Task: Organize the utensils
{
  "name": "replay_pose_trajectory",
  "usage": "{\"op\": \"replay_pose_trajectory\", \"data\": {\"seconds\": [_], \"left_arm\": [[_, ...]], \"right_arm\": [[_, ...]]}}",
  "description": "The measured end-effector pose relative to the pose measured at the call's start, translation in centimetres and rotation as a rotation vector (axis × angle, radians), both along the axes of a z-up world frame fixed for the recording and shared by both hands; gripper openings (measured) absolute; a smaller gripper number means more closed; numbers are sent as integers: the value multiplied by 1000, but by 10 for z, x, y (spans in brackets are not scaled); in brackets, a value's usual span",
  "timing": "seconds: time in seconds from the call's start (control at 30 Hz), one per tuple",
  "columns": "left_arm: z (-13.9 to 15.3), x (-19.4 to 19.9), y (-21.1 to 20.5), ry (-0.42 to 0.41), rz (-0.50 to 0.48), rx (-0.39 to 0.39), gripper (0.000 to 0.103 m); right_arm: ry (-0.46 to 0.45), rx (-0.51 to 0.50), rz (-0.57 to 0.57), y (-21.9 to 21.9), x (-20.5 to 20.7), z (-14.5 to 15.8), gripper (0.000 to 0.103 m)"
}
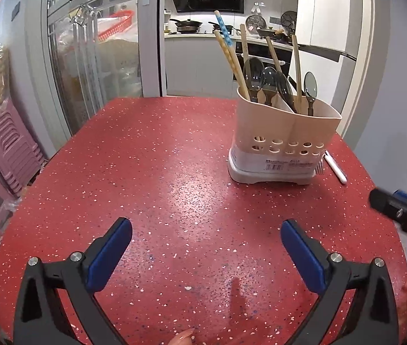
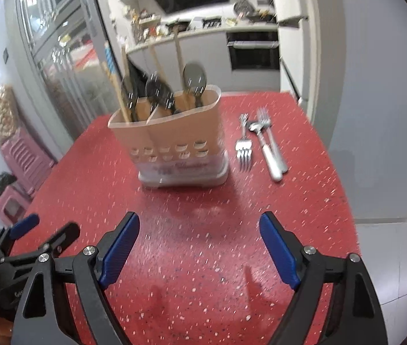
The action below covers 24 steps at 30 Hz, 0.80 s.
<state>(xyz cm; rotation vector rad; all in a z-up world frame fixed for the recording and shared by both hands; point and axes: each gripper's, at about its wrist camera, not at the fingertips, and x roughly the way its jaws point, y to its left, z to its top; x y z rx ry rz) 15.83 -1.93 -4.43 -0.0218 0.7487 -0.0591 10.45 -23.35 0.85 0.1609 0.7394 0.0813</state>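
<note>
Red speckled stone counter (image 1: 151, 172) spreads under and ahead of both my claws.

Beige plastic utensil caddy with a perforated wall and grey base (image 1: 281, 132) stands upright on the counter, ahead and to the right of my left claw (image 1: 206, 243), ahead and slightly left of my right claw (image 2: 199, 237). It has at least two compartments. Wooden chopsticks (image 1: 233, 60) and dark spoons with brown handles (image 1: 254, 77) stand in it, handles down for the spoons, leaning a little.

Loose silver forks (image 2: 243, 149) and white-handled cutlery (image 2: 272, 155) lie flat on the counter just beside the caddy, ahead and right of my right claw. Right wrist view is blurred; I cannot count the pieces exactly.

Left claw: blue-padded fingers (image 1: 111, 254) spread wide, nothing between them, above bare counter.

Right claw: fingers (image 2: 121, 247) also spread wide, holding nothing, above the counter.
</note>
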Motion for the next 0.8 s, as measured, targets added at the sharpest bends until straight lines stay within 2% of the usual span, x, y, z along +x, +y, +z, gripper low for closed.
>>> {"op": "replay_pose_trajectory", "data": {"seconds": [0.13,0.43,0.67,0.8], "left_arm": [[-6,6,-3,-28,5,21,103],[-4,17,-7,-81,6,-1,103],[24,14,-7,-168,14,0,103],[41,12,-9,-204,16,10,103]], "right_arm": [[-86,-29,-30,-1,-9,13,88],[-132,-51,-31,0,-9,32,88],[-179,-103,-59,1,-3,52,88],[-190,-98,-76,-1,3,61,88]]}}
